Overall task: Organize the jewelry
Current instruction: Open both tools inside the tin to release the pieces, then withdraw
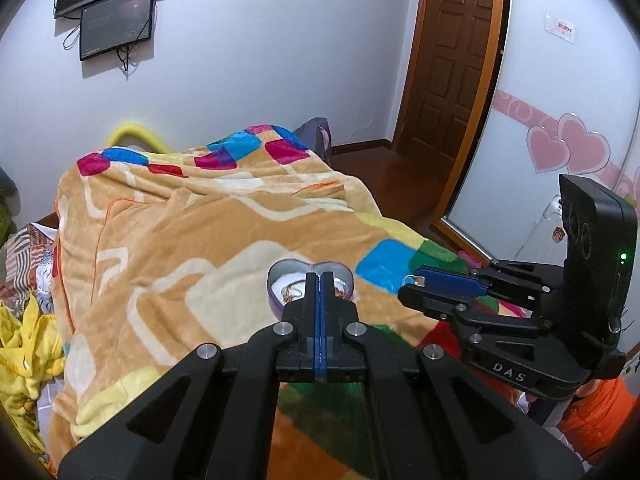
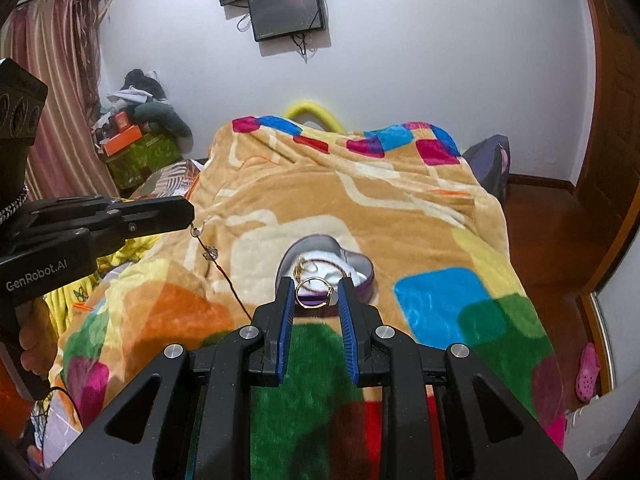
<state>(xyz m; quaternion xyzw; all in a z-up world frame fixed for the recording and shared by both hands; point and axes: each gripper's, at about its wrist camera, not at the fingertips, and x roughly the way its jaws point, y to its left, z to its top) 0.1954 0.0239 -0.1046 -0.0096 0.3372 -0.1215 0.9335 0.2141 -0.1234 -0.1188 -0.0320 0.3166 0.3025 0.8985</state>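
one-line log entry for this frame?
left gripper: shut on chain | right gripper: shut on ring | heart tin: open on blanket, jewelry inside

From my feed the blanket (image 2: pixel 360 200) is tan with cream swirls plus blue, magenta and green squares. Heart tin (image 2: pixel 366 276) looks purple outside, silver inside, and the ring (image 2: pixel 314 292) is gold.

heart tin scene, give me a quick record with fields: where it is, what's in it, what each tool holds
tin: heart-shaped tin, open, on the blanket
contents: gold jewelry on a white lining
left tool: shut on a thin chain that hangs beside the tin
right tool: shut on a gold ring, above the tin's near edge
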